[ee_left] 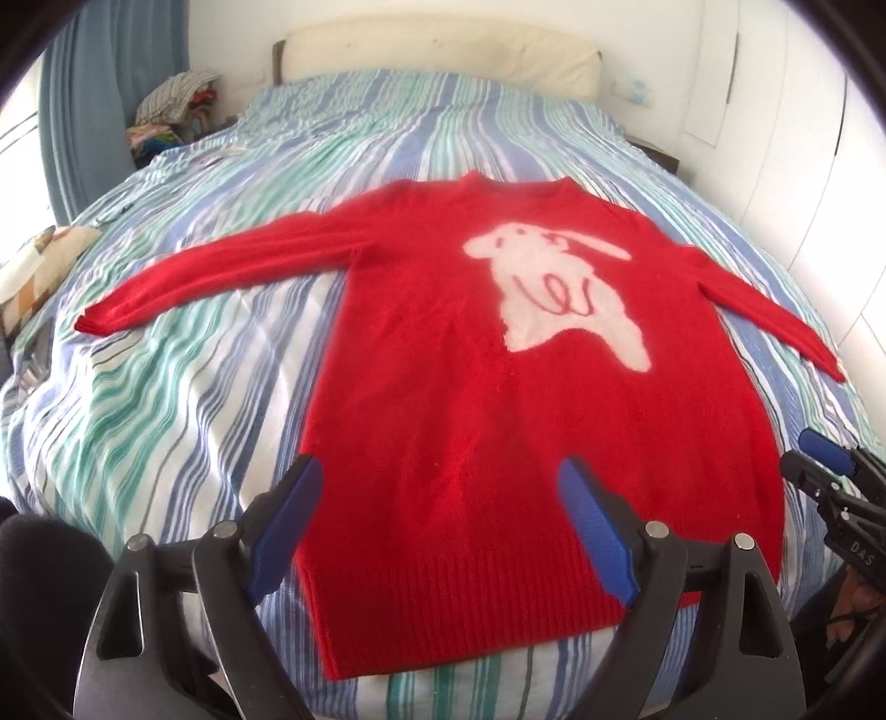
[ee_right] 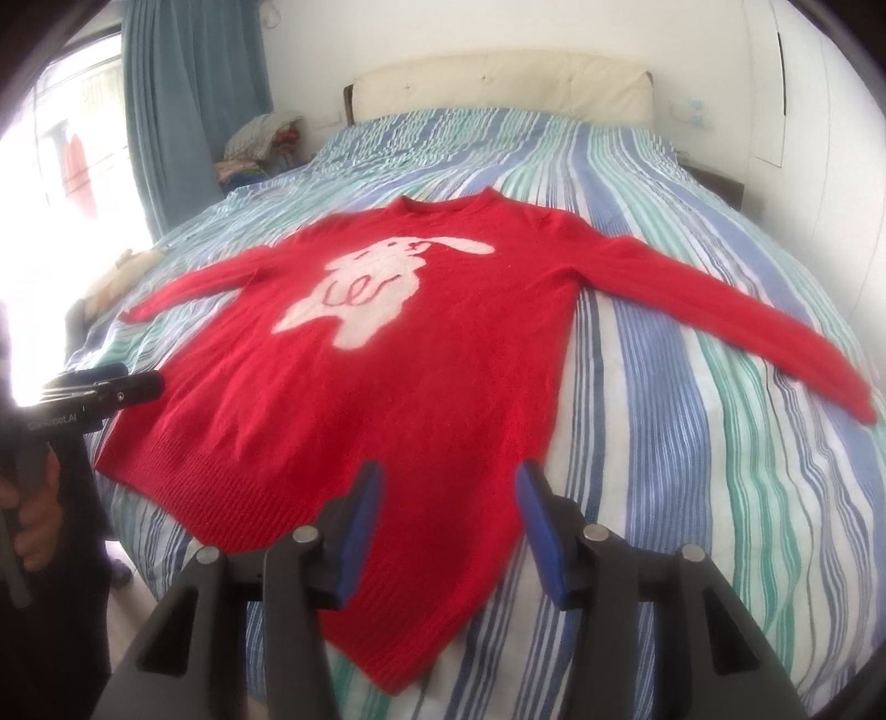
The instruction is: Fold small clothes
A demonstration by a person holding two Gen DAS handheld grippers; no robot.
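Bed (ee_left: 183, 387) fills most of both views, covered in a blue/green/white striped sheet. Cream padded headboard (ee_left: 443, 52) at the far end, white walls behind and to the right. Blue curtain (ee_left: 83, 111) far left by a bright window. Pile of mixed fabrics (ee_left: 166, 111) at the far-left corner of the bed.

Red sweater (ee_left: 443, 387) lies flat, front up, centred on the sheet: neck far, ribbed hem near, both sleeves spread out to left and right. White rabbit motif (ee_left: 554, 288) on the chest.

Left gripper (ee_left: 443, 526): jaws spread wide, nothing pinched, over the near-left part of the hem; sweater fabric shows between the blue pads, left pad sits at the sweater's left edge.

Right gripper (ee_right: 448, 531): jaws parted, narrower than the left, nothing clamped, over the near-right hem corner. Can't tell whether either set of pads touches the knit.

A hand (ee_right: 30, 515) holds the left gripper's handle, seen at the left edge of the right wrist view.
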